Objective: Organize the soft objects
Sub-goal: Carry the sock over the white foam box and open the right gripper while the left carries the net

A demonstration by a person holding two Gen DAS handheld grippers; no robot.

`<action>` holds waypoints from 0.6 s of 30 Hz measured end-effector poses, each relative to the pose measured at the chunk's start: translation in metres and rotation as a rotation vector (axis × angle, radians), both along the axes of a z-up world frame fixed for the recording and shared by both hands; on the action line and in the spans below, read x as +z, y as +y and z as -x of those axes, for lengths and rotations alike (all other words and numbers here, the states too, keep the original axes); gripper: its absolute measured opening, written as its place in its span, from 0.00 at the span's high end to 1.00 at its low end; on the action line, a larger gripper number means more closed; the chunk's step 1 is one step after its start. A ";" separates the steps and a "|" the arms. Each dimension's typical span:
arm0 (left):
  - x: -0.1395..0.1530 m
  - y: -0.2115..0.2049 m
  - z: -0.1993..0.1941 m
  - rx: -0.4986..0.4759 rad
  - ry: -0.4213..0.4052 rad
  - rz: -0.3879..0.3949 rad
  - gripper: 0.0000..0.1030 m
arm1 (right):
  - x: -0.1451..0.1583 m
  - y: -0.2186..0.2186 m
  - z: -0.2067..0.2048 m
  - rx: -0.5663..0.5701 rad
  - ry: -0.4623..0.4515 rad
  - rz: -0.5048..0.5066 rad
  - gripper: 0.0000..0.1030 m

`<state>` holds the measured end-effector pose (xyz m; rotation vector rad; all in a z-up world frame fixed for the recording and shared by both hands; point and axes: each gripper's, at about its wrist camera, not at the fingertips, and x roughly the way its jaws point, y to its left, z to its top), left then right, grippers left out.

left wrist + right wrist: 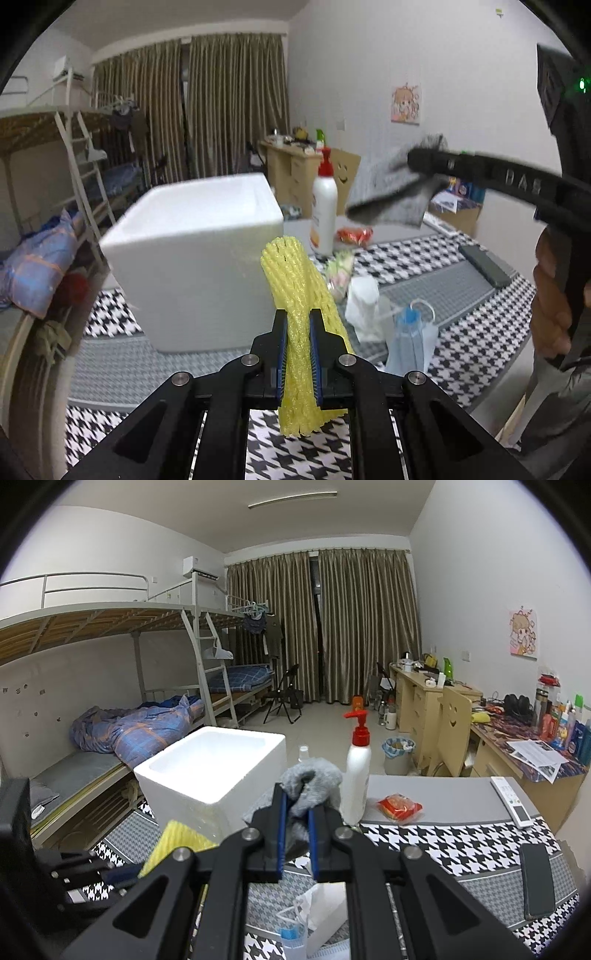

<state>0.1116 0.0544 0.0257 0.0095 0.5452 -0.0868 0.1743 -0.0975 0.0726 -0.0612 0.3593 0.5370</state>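
Both grippers clenched: left gripper (298,354) on yellow foam net (295,295), right gripper (295,834) on grey sock (312,779). Either floppy piece could snag the white foam box (210,771) rim and miss.

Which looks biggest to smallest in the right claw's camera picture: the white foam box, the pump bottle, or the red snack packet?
1. White foam box, clearly the largest.
2. Pump bottle, tall but narrow.
3. Red snack packet, the smallest.
All three sit at a similar depth on the table, so nearness hardly skews this order.

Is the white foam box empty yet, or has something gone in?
Looks empty: the foam box shows only bare white inside in the right wrist view.
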 end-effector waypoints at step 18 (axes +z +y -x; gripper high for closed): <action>0.038 0.025 -0.007 0.071 -0.102 0.000 0.88 | 0.013 0.015 -0.003 0.026 -0.027 0.010 0.87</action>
